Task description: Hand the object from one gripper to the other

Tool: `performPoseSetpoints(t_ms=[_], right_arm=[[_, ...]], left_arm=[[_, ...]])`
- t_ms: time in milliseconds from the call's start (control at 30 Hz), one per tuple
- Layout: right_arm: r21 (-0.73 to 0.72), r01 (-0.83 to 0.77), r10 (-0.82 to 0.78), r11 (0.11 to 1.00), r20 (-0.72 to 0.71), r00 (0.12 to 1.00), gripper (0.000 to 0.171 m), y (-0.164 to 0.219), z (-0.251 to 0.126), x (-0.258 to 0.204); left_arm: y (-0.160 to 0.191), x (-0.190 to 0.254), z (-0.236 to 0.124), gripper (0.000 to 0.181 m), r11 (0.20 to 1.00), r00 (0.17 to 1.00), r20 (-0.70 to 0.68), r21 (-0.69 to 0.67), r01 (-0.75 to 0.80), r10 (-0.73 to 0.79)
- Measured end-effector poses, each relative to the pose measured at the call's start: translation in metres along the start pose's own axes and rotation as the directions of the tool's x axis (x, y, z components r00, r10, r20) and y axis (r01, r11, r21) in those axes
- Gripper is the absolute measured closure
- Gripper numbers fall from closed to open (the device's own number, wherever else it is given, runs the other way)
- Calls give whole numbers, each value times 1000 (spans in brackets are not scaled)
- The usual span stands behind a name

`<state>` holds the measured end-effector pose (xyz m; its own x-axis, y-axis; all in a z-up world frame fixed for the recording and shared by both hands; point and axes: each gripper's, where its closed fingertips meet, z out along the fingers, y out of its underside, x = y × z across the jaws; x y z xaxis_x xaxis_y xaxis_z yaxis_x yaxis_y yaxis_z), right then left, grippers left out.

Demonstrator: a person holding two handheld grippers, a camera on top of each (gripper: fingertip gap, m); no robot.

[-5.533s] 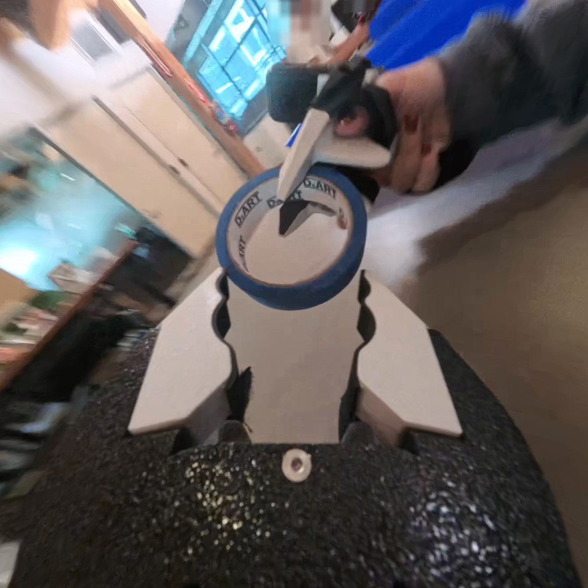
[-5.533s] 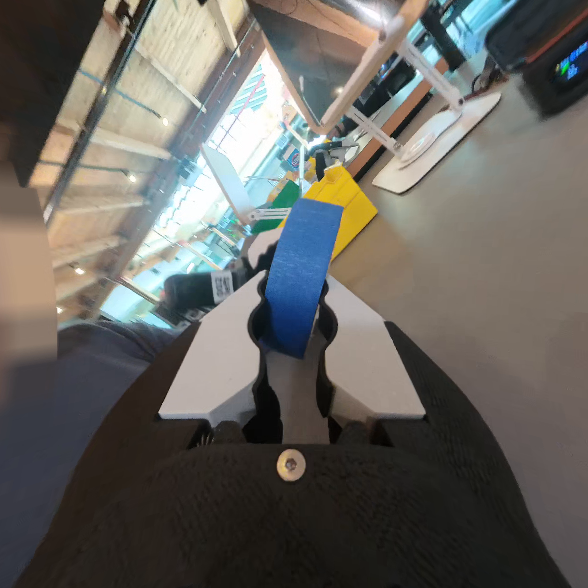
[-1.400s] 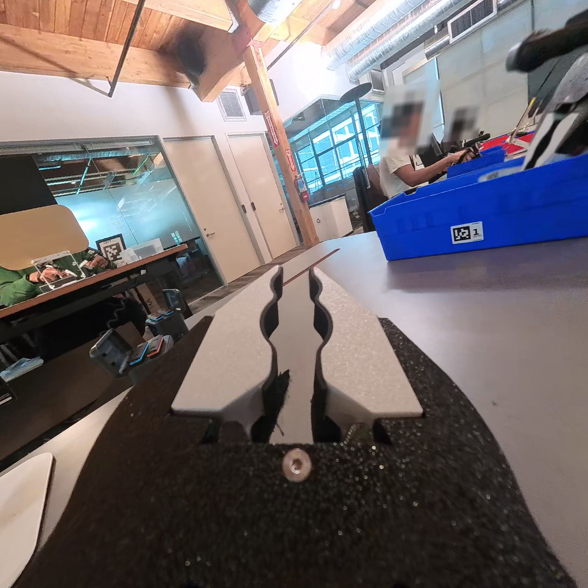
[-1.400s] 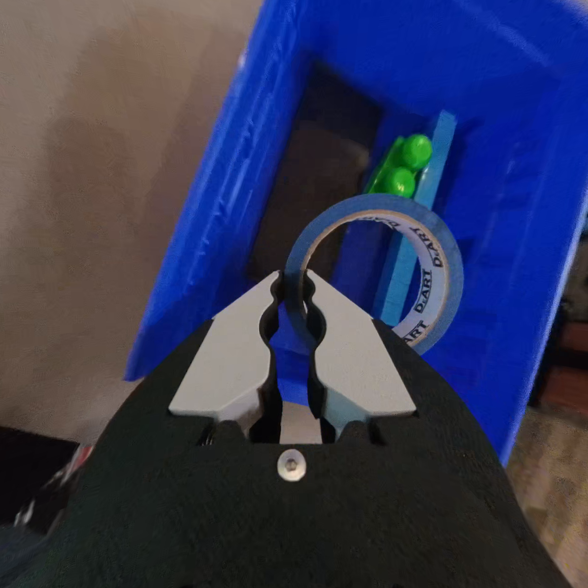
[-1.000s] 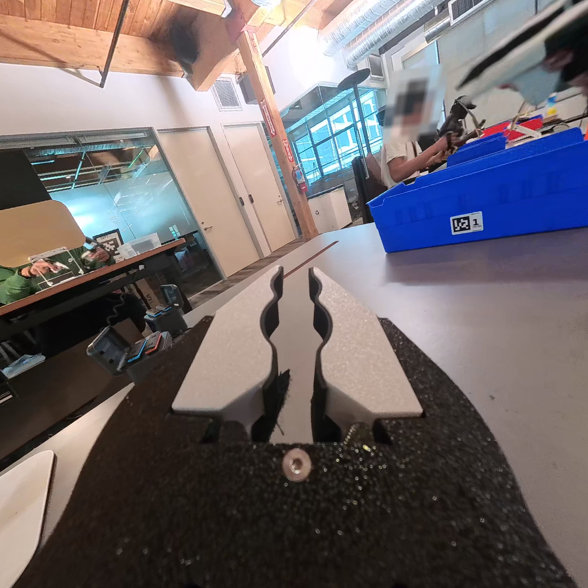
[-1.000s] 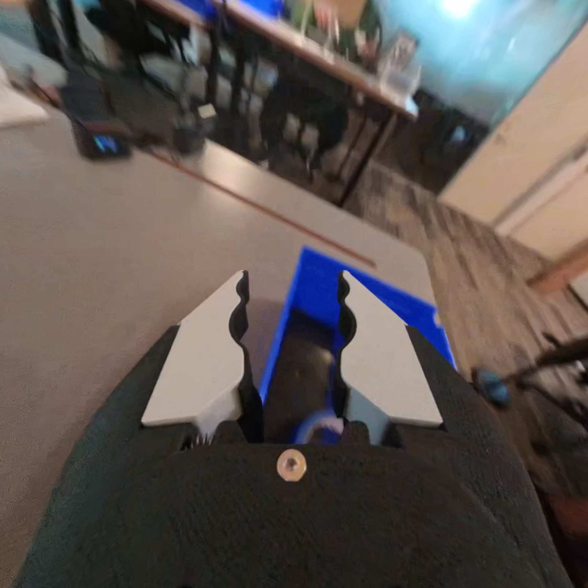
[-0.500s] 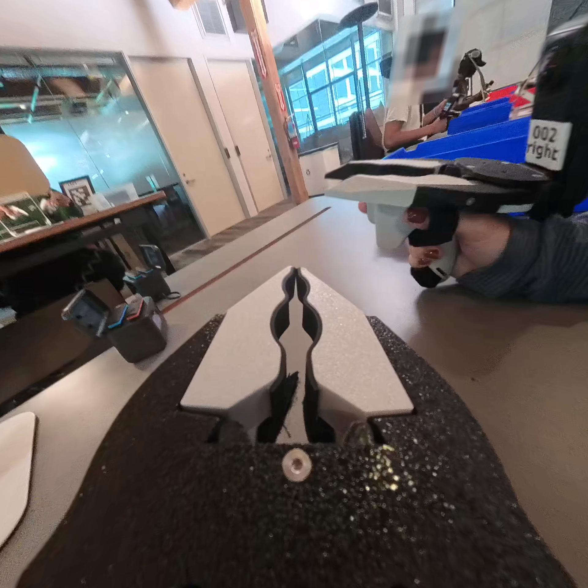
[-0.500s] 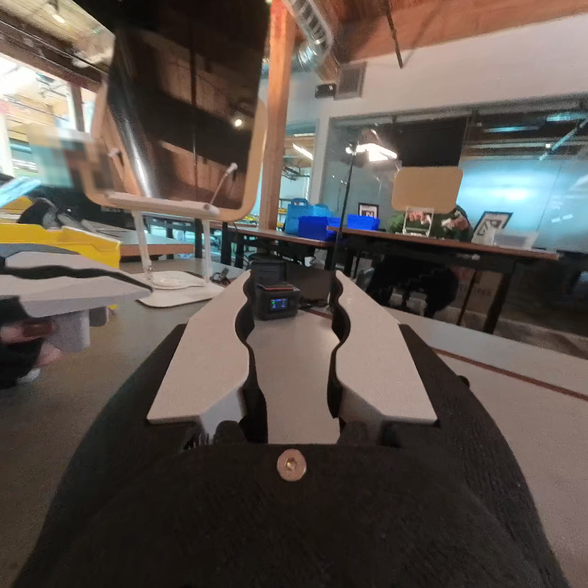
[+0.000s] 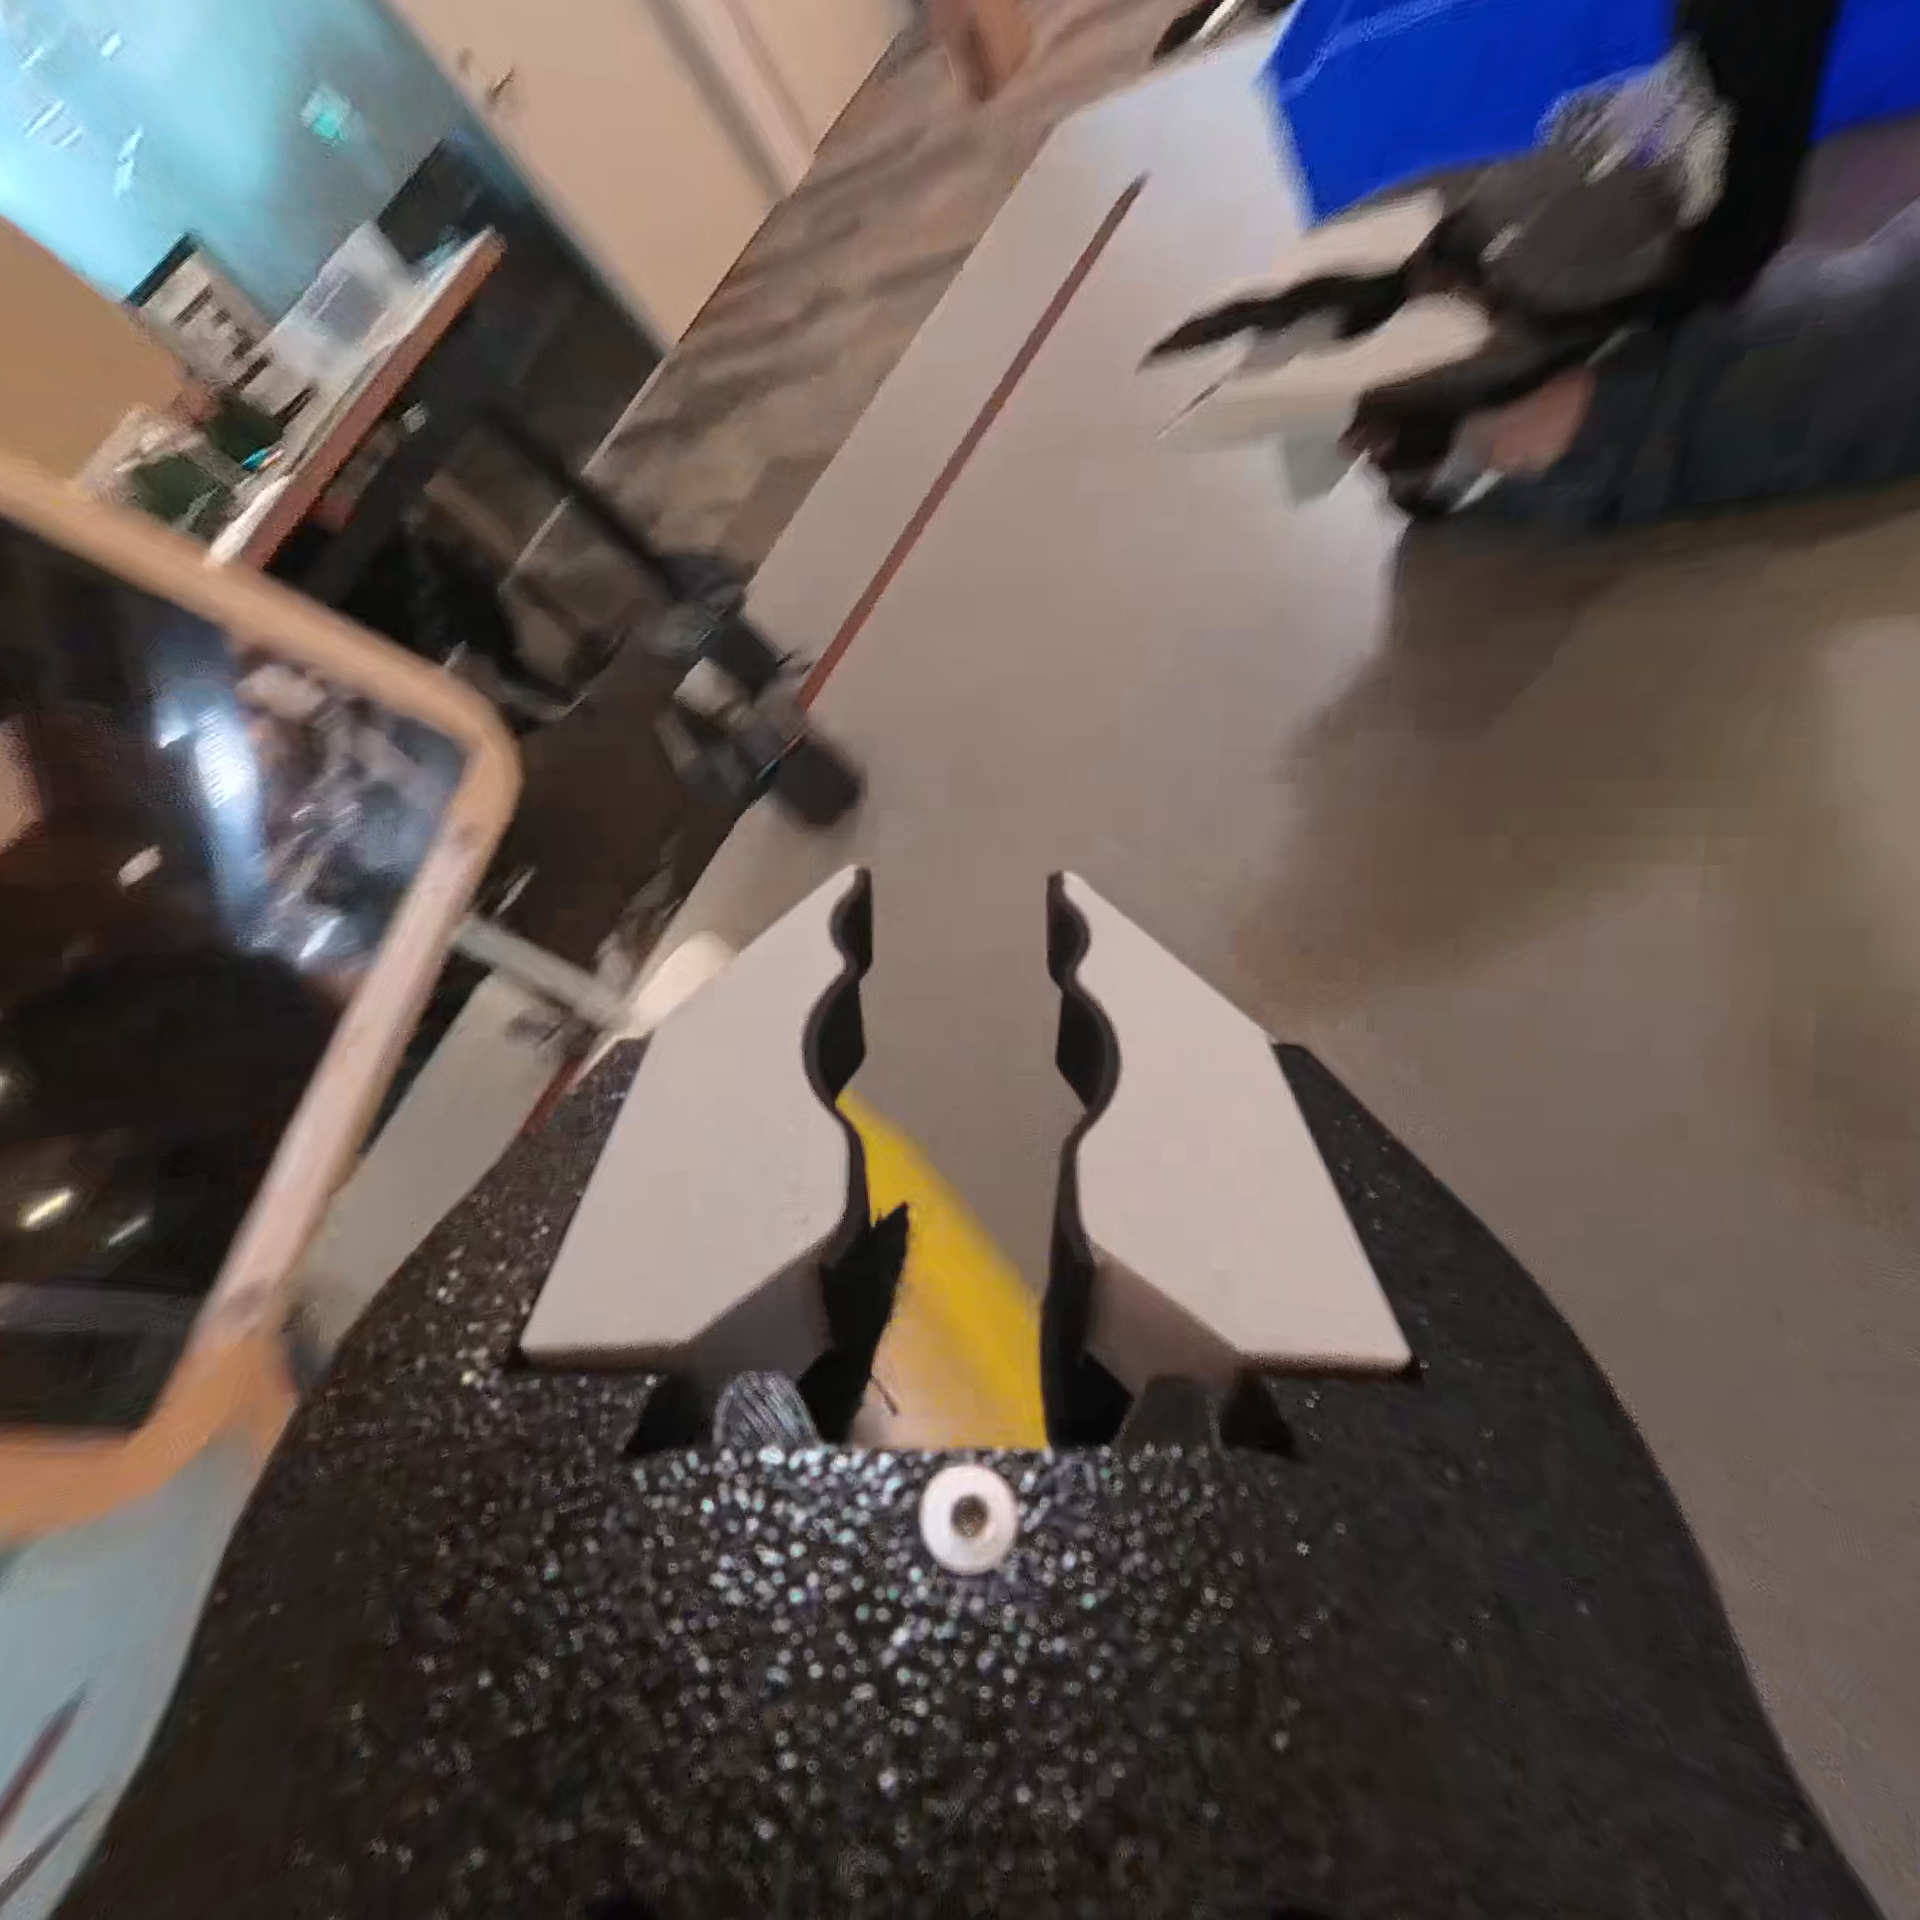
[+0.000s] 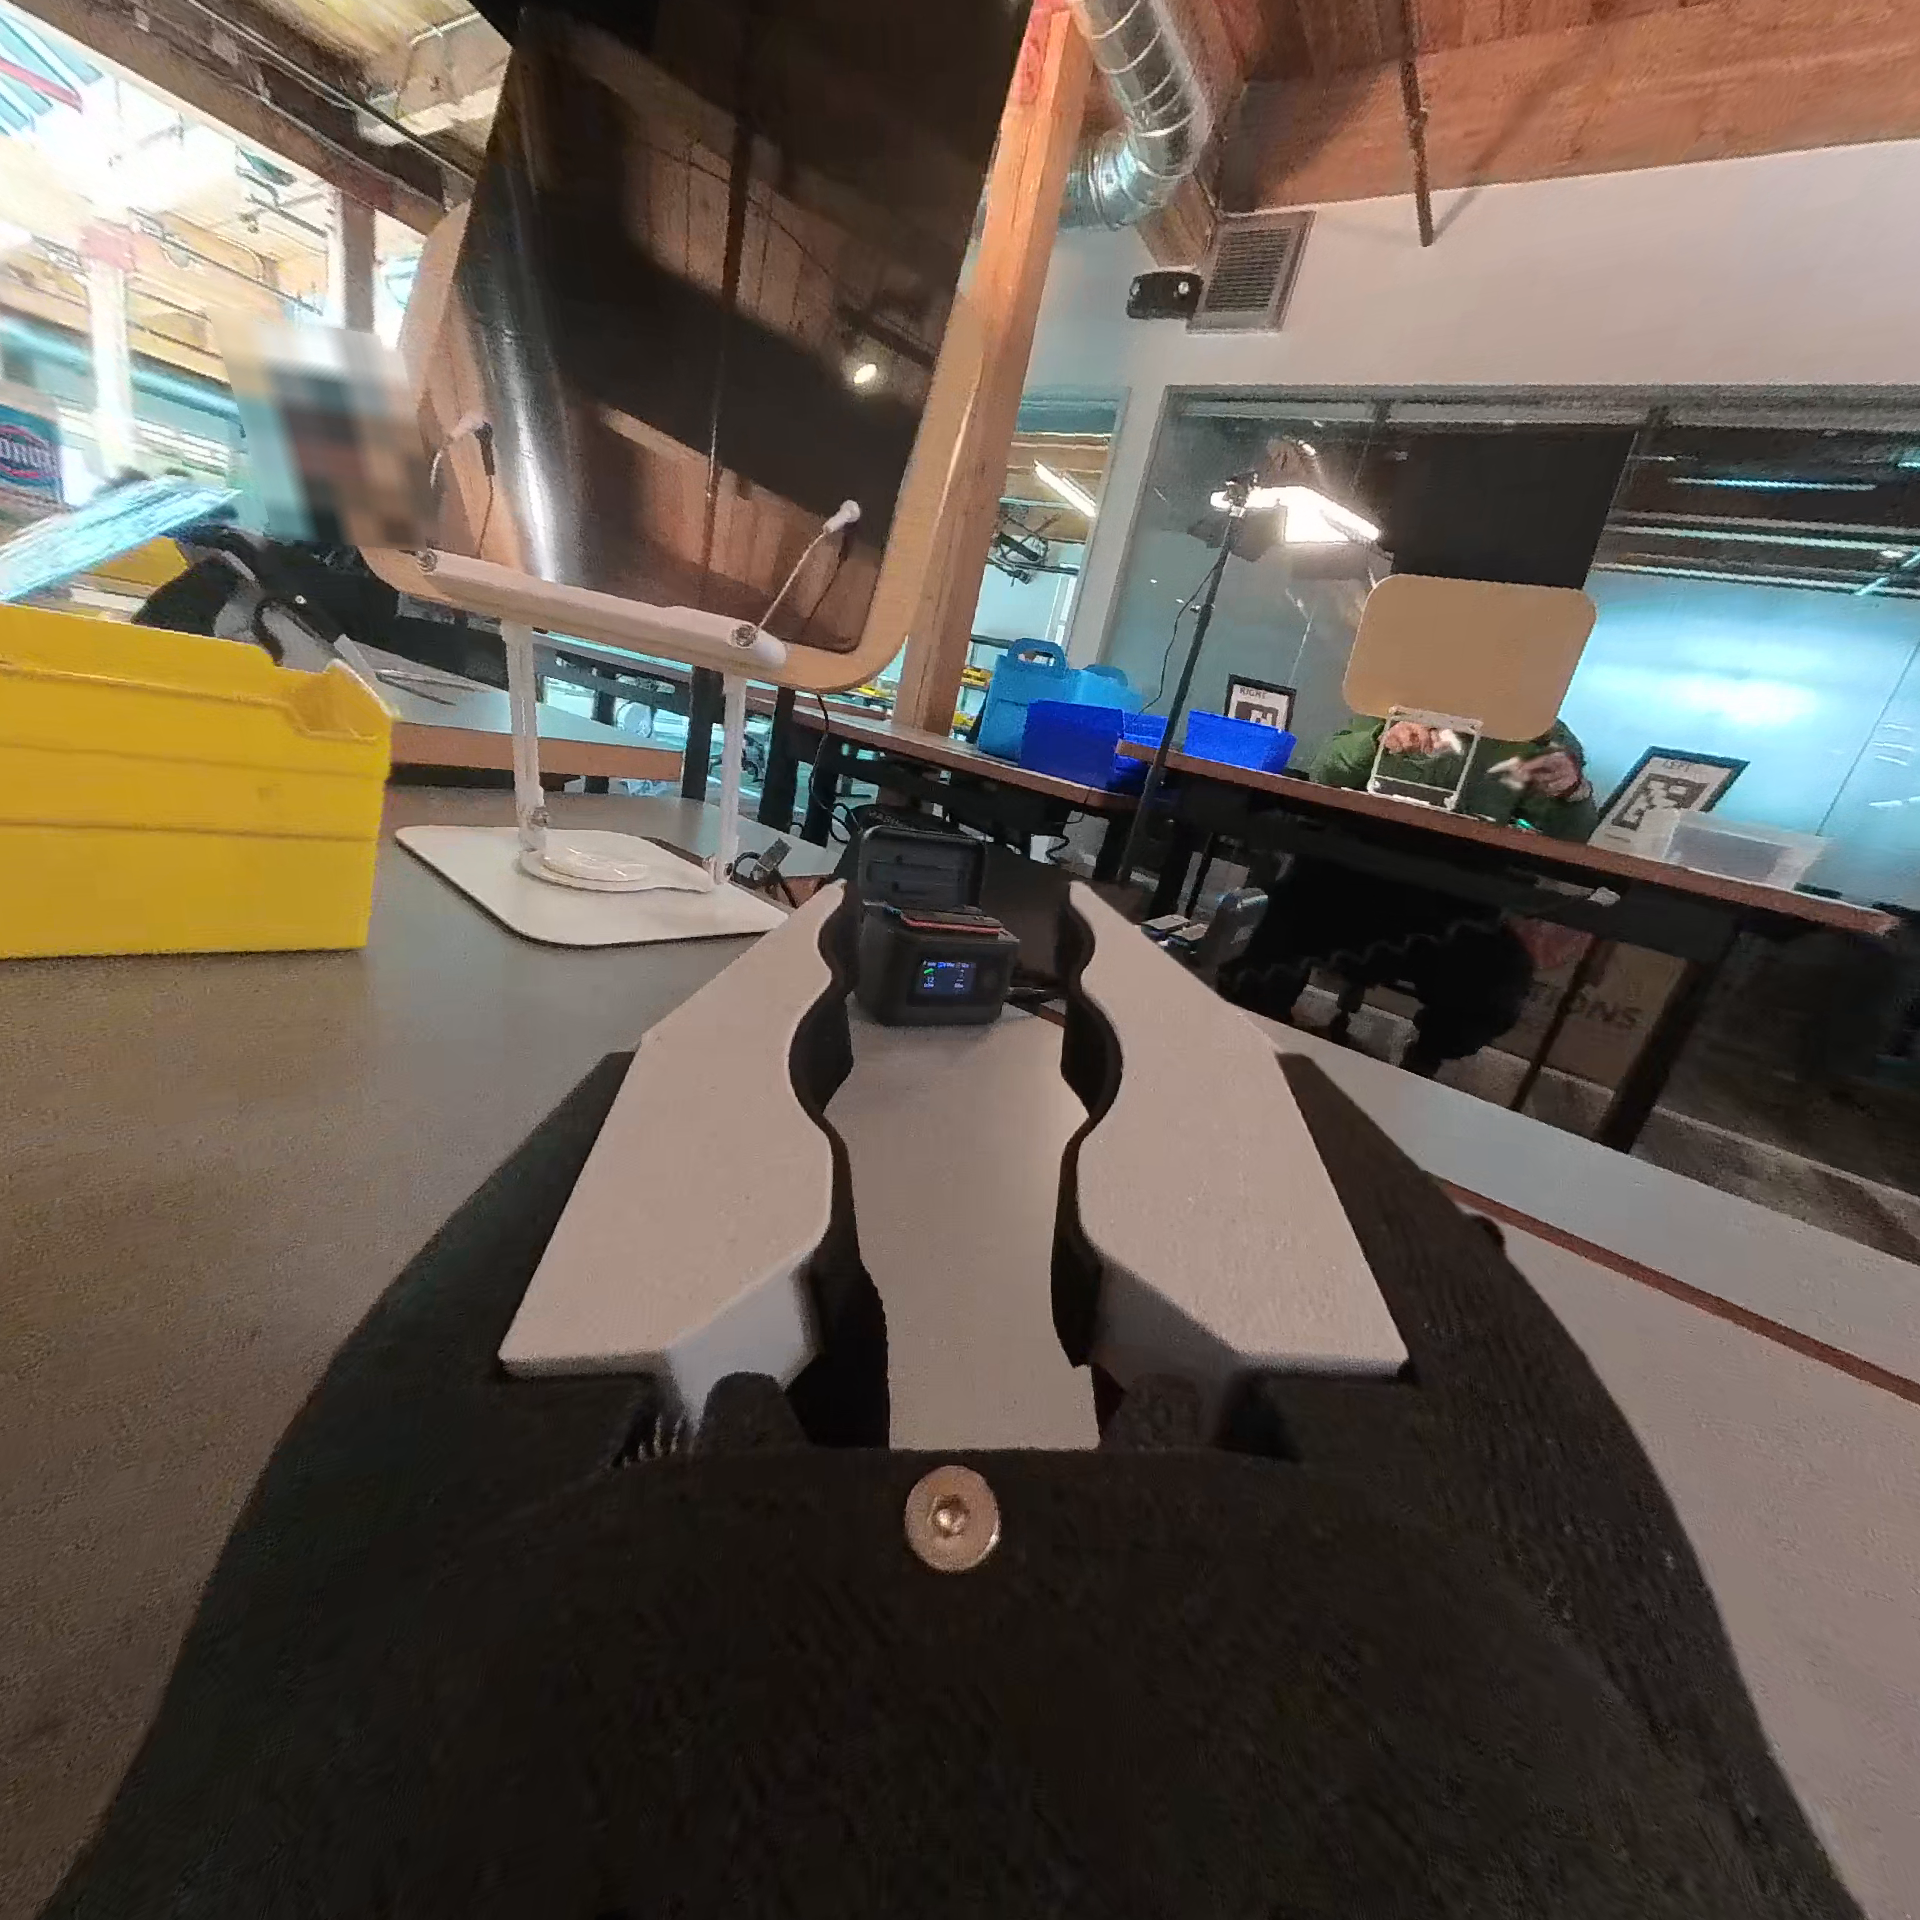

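No roll of blue tape shows in either view. My left gripper (image 9: 956, 883) is open and empty, tilted down over the grey table (image 9: 1091, 623), with a yellow bin's edge (image 9: 935, 1299) showing between its fingers. My right gripper (image 10: 956, 894) is open and empty, low and level over the table (image 10: 208, 1195). It also shows blurred at the upper right of the left wrist view (image 9: 1195, 364), held by a hand in a dark sleeve.
A yellow bin (image 10: 177, 810) stands at the left. A dark screen on a white stand (image 10: 707, 312) rises behind it. A small black device with a lit display (image 10: 935, 966) sits just ahead of the right fingers. A blue bin (image 9: 1455, 94) is at the far right. The left gripper's tips are roughly 25 centimetres from the right gripper's.
The right gripper let go of the blue tape over the blue bin, then swung down level over the table. The left gripper went from shut to open and swung over the yellow bin.
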<state>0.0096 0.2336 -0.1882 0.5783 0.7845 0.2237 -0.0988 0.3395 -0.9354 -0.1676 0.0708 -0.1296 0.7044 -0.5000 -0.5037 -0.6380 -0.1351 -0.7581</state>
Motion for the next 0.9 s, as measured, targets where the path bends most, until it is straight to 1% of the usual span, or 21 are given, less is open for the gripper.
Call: performPoseSetpoints(t_ms=[67, 133, 167, 233, 300, 333, 367, 400, 467, 500, 533, 600, 633, 767, 833, 900], right_arm=[[0, 2, -2, 1000, 2, 1000, 136, -1, 2, 2], [-2, 11, -11, 1000, 10, 1000, 137, 0, 5, 1], [-3, 17, -17, 1000, 17, 1000, 137, 1, 6, 0], [-6, 29, -29, 1000, 27, 999, 138, 4, 8, -2], [-7, 34, -34, 999, 35, 999, 138, 7, 8, -4], [-7, 33, -33, 999, 36, 999, 138, 7, 8, -5], [-7, 32, -32, 999, 37, 999, 138, 8, 8, -5], [-8, 29, -29, 1000, 35, 999, 138, 8, 8, -5], [-12, 21, -21, 1000, 18, 1000, 136, 9, 7, -1], [-13, 17, -17, 1000, 16, 1000, 135, 9, 7, 0], [-13, 10, -10, 1000, 12, 1000, 134, 9, 7, 1], [-12, -8, 8, 1000, 4, 1000, 134, 9, 7, 3], [-12, -17, 17, 1000, 2, 1000, 134, 10, 7, 4], [-13, -38, 37, 999, -3, 999, 134, 10, 8, 6], [-15, -37, 37, 999, -1, 999, 134, 10, 8, 5], [-16, -33, 33, 999, 4, 999, 134, 10, 8, 4]], left_arm=[[38, -26, -36, 142, 987, 993, 72, -138, -85, 95], [90, -50, -65, 134, 930, 973, 85, -320, -180, 217], [117, -56, -76, 131, 887, 961, 51, -400, -229, 271], [173, -60, -91, 138, 782, 940, -85, -534, -322, 329], [216, -64, -96, 128, 688, 912, -188, -607, -399, 364], [230, -65, -94, 122, 661, 898, -231, -612, -434, 375], [239, -67, -91, 113, 647, 885, -260, -608, -461, 387], [246, -68, -85, 105, 653, 880, -277, -592, -473, 386], [254, -72, -75, 93, 705, 896, -290, -553, -443, 336], [261, -75, -73, 91, 703, 898, -306, -560, -439, 317], [270, -76, -73, 90, 685, 889, -336, -569, -454, 310], [287, -72, -73, 89, 625, 845, -426, -574, -529, 324], [290, -70, -71, 90, 611, 827, -459, -565, -554, 325], [292, -69, -62, 90, 584, 781, -519, -531, -614, 347], [296, -70, -61, 89, 551, 757, -545, -531, -644, 360], [301, -71, -62, 95, 508, 720, -580, -519, -688, 382]])
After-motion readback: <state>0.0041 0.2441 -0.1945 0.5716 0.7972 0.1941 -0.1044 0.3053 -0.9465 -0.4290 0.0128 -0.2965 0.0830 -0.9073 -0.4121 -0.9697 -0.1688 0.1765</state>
